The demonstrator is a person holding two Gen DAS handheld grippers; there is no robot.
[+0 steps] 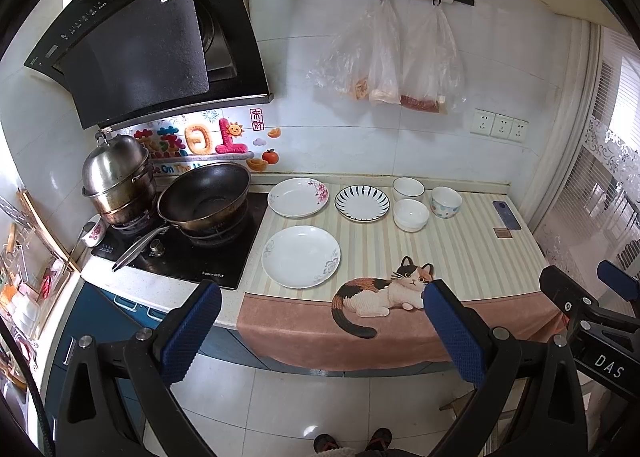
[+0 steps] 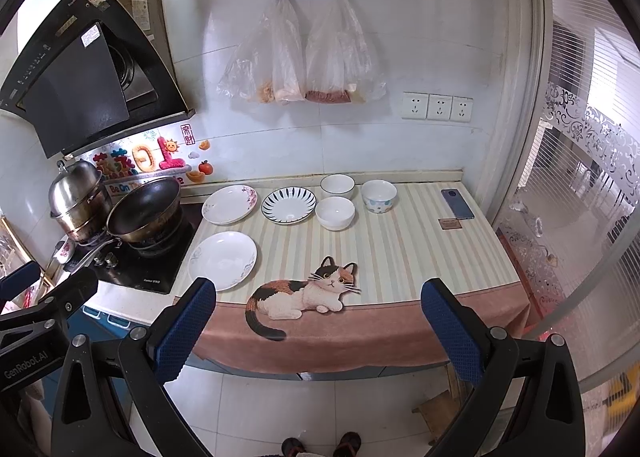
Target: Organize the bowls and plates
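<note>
On the striped mat lie a white plate with grey flowers (image 1: 301, 256) (image 2: 222, 260), a pink-flowered plate (image 1: 298, 197) (image 2: 229, 204) and a blue-striped plate (image 1: 362, 203) (image 2: 288, 205). Right of them stand a white bowl at the back (image 1: 408, 188) (image 2: 337, 185), a white bowl in front of it (image 1: 411, 214) (image 2: 335, 213) and a dotted bowl (image 1: 446, 202) (image 2: 379, 196). My left gripper (image 1: 322, 297) and right gripper (image 2: 319, 295) are open and empty, held back from the counter's front edge.
A stove with a black wok (image 1: 204, 197) (image 2: 144, 209) and a steel pot (image 1: 118, 177) (image 2: 80, 197) stands left of the mat. A phone (image 1: 506, 215) (image 2: 457, 203) lies at the right end. Bags (image 2: 300, 57) hang on the wall above. A glass door (image 2: 580, 197) is at the right.
</note>
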